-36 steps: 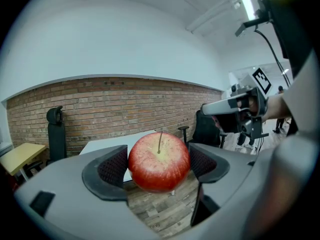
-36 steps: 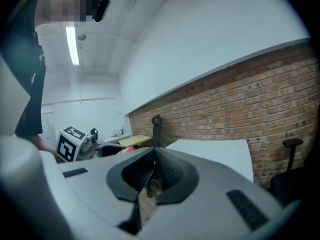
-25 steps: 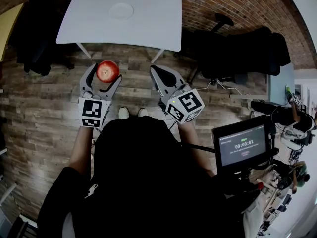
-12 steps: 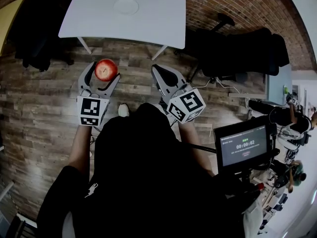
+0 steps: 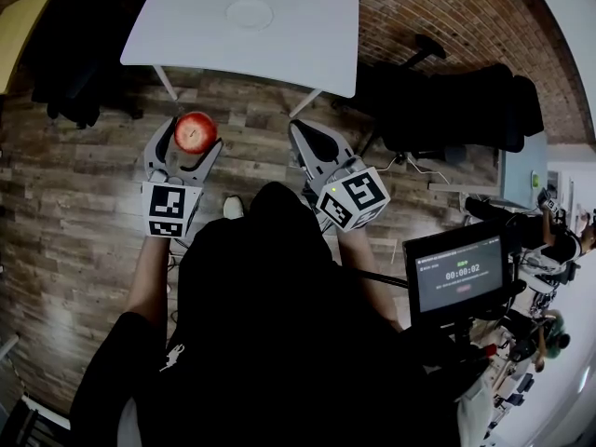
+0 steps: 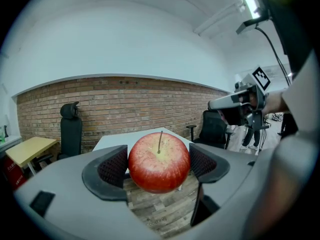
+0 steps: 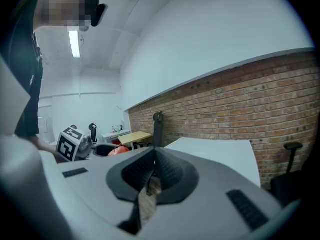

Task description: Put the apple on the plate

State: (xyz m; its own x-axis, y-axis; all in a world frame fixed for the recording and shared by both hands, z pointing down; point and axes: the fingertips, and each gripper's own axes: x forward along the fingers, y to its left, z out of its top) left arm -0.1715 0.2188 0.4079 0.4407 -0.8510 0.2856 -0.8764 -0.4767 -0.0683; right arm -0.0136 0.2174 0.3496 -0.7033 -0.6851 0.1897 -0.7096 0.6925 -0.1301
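Observation:
A red apple with its stem up is held in my left gripper, whose jaws press its two sides; in the left gripper view the apple fills the gap between the pads. I carry it above the wooden floor, short of the white table. A small white plate lies on the table's far middle. My right gripper hangs beside the left one, shut with nothing in it; its pads meet in the right gripper view.
The white table stands against a brick wall. Black office chairs sit to its right, another black chair to its left. A monitor on a stand is at my right. A yellow table stands at left.
The table and plate have come slightly nearer and shifted right in the head view as I step forward. Both grippers keep their pose, apple still held.

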